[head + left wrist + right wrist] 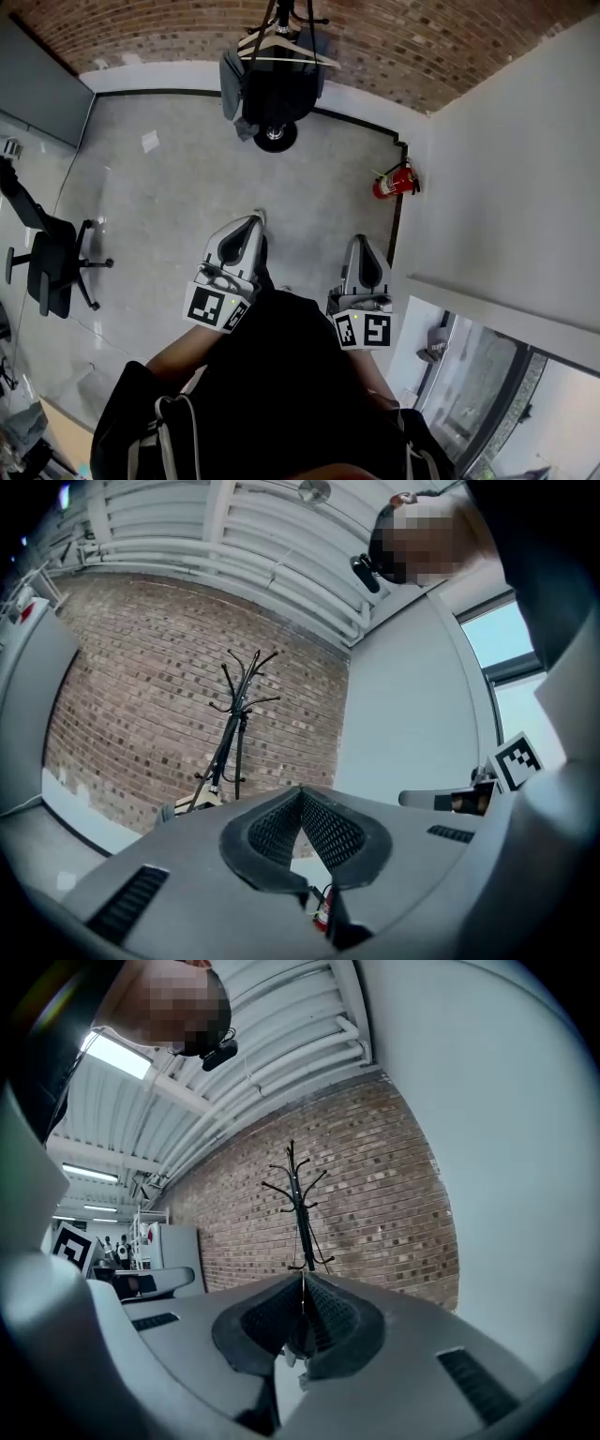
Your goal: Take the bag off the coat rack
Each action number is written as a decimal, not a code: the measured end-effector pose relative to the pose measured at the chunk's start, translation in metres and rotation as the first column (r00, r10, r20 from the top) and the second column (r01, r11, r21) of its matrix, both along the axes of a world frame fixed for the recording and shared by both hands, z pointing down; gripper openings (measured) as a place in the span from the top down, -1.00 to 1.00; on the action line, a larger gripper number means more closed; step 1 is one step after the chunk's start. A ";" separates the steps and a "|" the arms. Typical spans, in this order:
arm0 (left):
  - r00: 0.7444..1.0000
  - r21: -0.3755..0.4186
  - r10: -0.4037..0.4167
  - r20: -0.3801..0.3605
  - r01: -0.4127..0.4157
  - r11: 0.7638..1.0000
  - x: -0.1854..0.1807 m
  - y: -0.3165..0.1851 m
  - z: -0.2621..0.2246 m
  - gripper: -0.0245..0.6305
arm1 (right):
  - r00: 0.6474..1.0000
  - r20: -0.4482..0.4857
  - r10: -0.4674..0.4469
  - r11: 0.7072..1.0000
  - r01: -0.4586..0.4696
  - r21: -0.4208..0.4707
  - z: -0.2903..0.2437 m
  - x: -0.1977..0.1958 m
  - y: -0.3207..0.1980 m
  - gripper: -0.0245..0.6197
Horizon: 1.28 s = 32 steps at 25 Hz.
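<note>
The coat rack (281,21) stands at 12 o'clock in the head view, before the brick wall (422,47), with its round base (275,137) on the grey floor (187,187). The bag (278,89) is dark and hangs on the rack under a wooden hanger (286,49). Its long axis goes along the pole, up and down, and its lower end points to the base. A grey cloth (232,86) hangs just beside the bag, on its 9 o'clock side.

Both grippers are held level and point toward the rack, well apart from it. The left gripper (258,218) is at about 7 o'clock from the base and the right gripper (359,240) at about 5 o'clock. In the left gripper view the two jaws are pressed together at their tips, with nothing between them. The right gripper view shows the same: jaws together and empty, with the pole of the rack straight above the tips.

A red fire extinguisher (394,182) hangs in the corner at 2 o'clock from the right gripper. A black office chair (52,258) stands at 9 o'clock, near the frame edge.
</note>
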<state>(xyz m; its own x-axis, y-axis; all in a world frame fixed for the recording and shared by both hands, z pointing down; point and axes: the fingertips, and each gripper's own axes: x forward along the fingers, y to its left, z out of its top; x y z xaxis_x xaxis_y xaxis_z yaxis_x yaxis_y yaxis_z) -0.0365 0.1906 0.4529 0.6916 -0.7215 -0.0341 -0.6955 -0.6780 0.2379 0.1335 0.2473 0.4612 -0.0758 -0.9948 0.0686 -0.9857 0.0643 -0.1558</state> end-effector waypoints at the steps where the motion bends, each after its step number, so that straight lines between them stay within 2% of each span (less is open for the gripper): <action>1: 1.000 0.006 0.010 0.003 -0.010 1.000 0.002 -0.011 -0.001 0.86 | 1.000 -0.008 0.002 1.000 -0.002 -0.003 -0.001 0.000 -0.013 0.86; 6: 0.999 -0.024 0.025 -0.030 -0.026 0.999 0.006 -0.076 -0.005 0.86 | 0.999 -0.043 0.020 0.999 -0.021 -0.027 -0.011 -0.002 -0.084 0.86; 12: 0.999 -0.010 0.042 -0.013 -0.043 0.999 -0.004 -0.140 -0.012 0.86 | 0.998 -0.068 0.011 0.999 -0.013 -0.034 -0.021 -0.019 -0.155 0.86; 17: 0.998 0.020 0.055 -0.029 -0.054 0.998 -0.016 -0.191 -0.019 0.86 | 0.996 -0.085 0.012 1.000 -0.015 -0.027 -0.028 -0.031 -0.211 0.86; 20: 0.998 0.002 0.052 -0.041 -0.052 0.999 -0.022 -0.218 -0.021 0.86 | 0.997 -0.080 0.004 0.999 -0.007 -0.039 -0.024 -0.039 -0.240 0.86; 23: 0.996 0.053 0.065 -0.065 -0.062 0.997 -0.021 -0.241 -0.035 0.86 | 0.997 -0.076 -0.009 0.999 0.005 -0.042 -0.021 -0.045 -0.261 0.86; 28: 0.996 0.046 0.085 0.031 -0.086 0.995 -0.015 -0.264 -0.025 0.86 | 0.997 -0.072 -0.042 0.998 0.038 -0.046 -0.016 -0.049 -0.283 0.86; 32: 0.998 0.054 0.049 0.049 -0.052 0.997 -0.011 -0.280 -0.028 0.86 | 0.995 -0.068 -0.070 0.998 0.069 -0.013 -0.027 -0.047 -0.304 0.86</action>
<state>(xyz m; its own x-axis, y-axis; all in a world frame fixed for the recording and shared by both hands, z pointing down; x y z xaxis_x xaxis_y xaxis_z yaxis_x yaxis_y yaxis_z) -0.0478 -0.0897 0.4250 0.7289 -0.6835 -0.0389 -0.6698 -0.7237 0.1665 0.0862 -0.0563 0.4343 -0.1396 -0.9864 0.0865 -0.9873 0.1319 -0.0890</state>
